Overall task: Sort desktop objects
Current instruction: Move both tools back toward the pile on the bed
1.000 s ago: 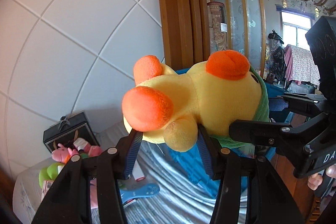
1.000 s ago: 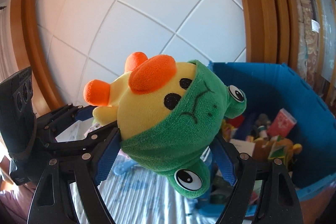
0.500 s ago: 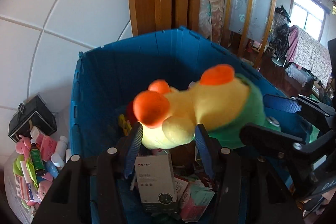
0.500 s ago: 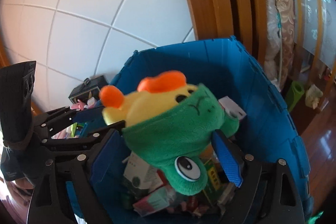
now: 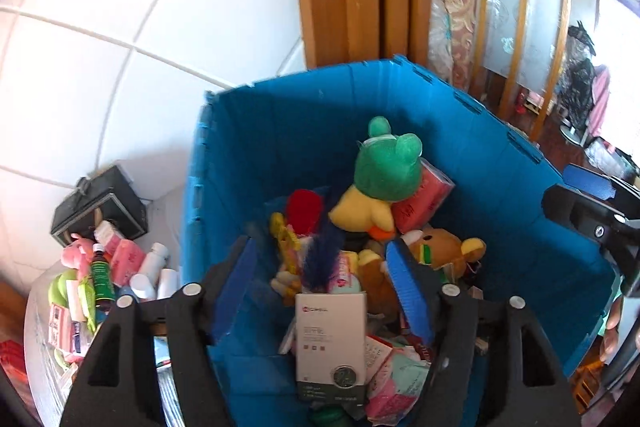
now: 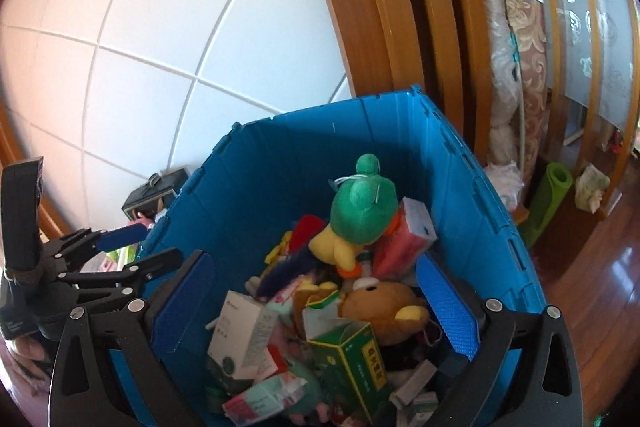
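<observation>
Left wrist view shows a white carton (image 5: 331, 341) whose print is too small to read, inside the blue crate (image 5: 460, 115). Above that crate, the left gripper (image 5: 324, 277) and right gripper (image 6: 316, 301) hover with jaws spread apart, holding nothing. The yellow plush in its green frog hood (image 5: 382, 183) lies on the crate's pile.

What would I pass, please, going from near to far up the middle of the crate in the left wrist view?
White box → dark blue feathery toy → yellow duck plush in a green frog hood → far wall of the blue crate.
</observation>
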A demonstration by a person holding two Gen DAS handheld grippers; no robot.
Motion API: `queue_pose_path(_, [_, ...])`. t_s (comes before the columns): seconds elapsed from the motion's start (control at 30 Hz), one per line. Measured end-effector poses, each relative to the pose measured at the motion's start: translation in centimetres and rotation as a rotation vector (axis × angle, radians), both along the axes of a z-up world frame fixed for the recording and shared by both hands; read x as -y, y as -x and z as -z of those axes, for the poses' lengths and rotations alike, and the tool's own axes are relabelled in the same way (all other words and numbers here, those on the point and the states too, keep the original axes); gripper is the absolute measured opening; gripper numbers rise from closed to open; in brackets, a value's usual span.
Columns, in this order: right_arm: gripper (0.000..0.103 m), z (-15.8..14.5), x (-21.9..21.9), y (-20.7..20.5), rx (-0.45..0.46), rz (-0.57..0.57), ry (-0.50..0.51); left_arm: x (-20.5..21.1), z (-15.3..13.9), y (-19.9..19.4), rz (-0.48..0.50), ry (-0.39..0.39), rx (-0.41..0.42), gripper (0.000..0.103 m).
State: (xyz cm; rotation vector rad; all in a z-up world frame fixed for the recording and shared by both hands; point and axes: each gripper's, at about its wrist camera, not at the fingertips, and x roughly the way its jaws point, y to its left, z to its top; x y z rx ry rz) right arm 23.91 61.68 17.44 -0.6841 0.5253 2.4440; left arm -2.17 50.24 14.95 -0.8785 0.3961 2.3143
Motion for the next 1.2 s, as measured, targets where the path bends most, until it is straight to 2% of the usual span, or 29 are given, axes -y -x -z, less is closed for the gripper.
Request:
queue_pose_path(0.27, [0.103,0.0,2.8,0.3,-0.004,0.046,-0.159,7.8,-1.4,-1.1,-0.18,-0.102,-0.137,0.069])
queue_pose_path(0.4, [0.103,-0.3,4.6,0.2,-0.066,0.071,-0.249,12.9,-0.6,-0.7,-0.292,-0.157,-0.13,0.069])
queue_pose_path(0.57, [0.103,-0.8,6.8,0.3,-0.172,0.047,-0.309,19.8,2.7,0.9,-0.467,-0.154,-0.058,0.069])
queue_pose_path(0.8, [0.103,-0.6,9.9,2.3,-0.164,-0.004,-0.296,31.7,10.9,1.8,-0.646,-0.057,0.097,0.069])
queue_pose_path(0.97, [0.103,-0.9,14.3,4.4,-0.163,-0.024,-0.316,41.7,15.9,1.9,-0.796,-0.05,0.2,0.069])
queue_pose_path(1.2, [0.103,-1.8,23.6,10.1,-0.186,-0.044,-0.342,53.5,20.6,2.6,-0.86,-0.082,0.284,0.069])
